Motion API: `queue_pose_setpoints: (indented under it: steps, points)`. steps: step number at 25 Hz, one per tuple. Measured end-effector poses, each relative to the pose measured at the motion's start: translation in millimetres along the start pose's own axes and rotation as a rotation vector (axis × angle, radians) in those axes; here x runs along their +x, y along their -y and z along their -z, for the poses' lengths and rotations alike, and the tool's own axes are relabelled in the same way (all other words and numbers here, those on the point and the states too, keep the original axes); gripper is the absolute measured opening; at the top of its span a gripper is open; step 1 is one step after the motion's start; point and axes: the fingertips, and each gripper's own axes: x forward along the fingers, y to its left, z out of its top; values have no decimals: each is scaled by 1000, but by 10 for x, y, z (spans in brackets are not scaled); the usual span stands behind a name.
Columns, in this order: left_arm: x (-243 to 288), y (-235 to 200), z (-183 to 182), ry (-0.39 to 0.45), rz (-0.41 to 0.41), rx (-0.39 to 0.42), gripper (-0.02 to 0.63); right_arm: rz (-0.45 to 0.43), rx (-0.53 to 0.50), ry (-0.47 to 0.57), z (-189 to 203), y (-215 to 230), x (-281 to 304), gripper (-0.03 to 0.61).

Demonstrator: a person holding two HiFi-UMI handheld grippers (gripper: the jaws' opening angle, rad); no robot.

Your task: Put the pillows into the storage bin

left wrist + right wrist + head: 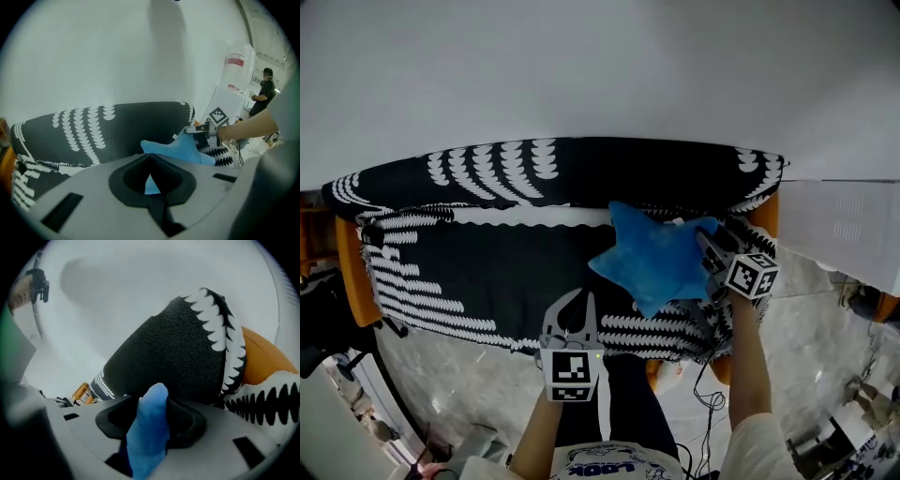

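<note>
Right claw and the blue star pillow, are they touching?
Touching. The right gripper view shows a tip of the pillow pinched between the jaws of the right claw.

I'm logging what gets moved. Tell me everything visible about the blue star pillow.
The blue star pillow is soft and plush-looking, plain blue, with blunt, rounded points. It is over the right end of the black-and-white patterned sofa cover. The right gripper pinches one point between its fingers; the other points spread free.

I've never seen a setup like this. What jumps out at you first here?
A bright blue star-shaped pillow stands out against the black-and-white patterned sofa; the right hand-held gripper clamps one of its points near the sofa's right end. The left hand-held gripper hangs empty in front of the seat.
</note>
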Motion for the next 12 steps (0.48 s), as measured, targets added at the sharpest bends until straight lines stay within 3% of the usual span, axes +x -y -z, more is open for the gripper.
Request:
queue_pose_setpoints:
  steps: [5, 12]
  points:
    - [-199, -18, -68, 34, 7, 1, 14, 67, -129, -5, 93, -411, -177, 156]
    - [-646, -247, -119, 95, -4, 8, 14, 142, -227, 66, 317, -1208, -544, 113]
